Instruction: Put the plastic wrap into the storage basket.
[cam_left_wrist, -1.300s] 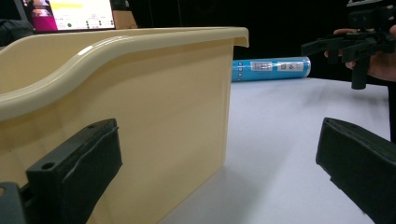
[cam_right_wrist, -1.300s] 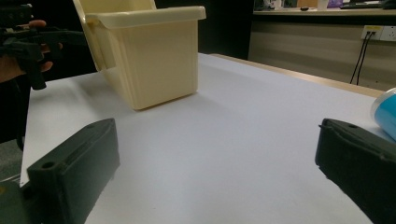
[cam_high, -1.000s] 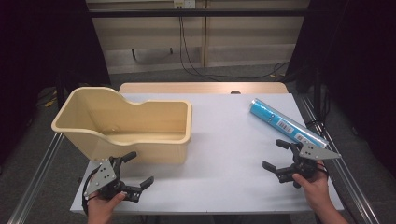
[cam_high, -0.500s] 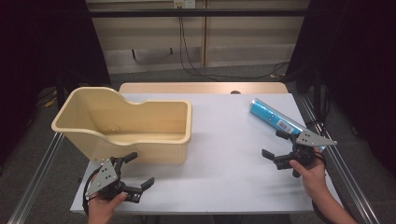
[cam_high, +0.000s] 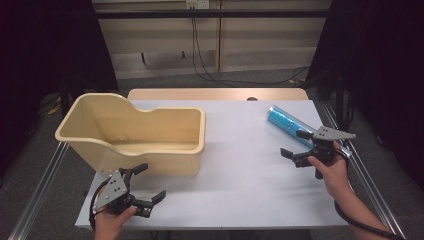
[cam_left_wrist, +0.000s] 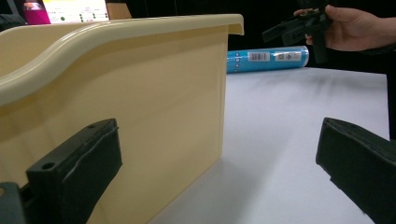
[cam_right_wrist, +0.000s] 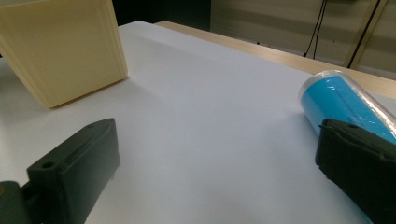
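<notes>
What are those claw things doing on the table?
A person holds a black two-jaw gripper in each hand over a white table. The right gripper, open, sits beside a blue plastic-wrapped tube without gripping it. The left gripper, also open and empty, waits in front of a cream plastic tub.

Each black two-jaw gripper, left gripper (cam_high: 149, 183) and right gripper (cam_high: 294, 143), is topped by a grey three-cornered plate; a black cable is trailed from each.

Left hand-held gripper (cam_high: 149, 183), right hand-held gripper (cam_high: 295, 143) — jaws spread, nothing held.
</notes>
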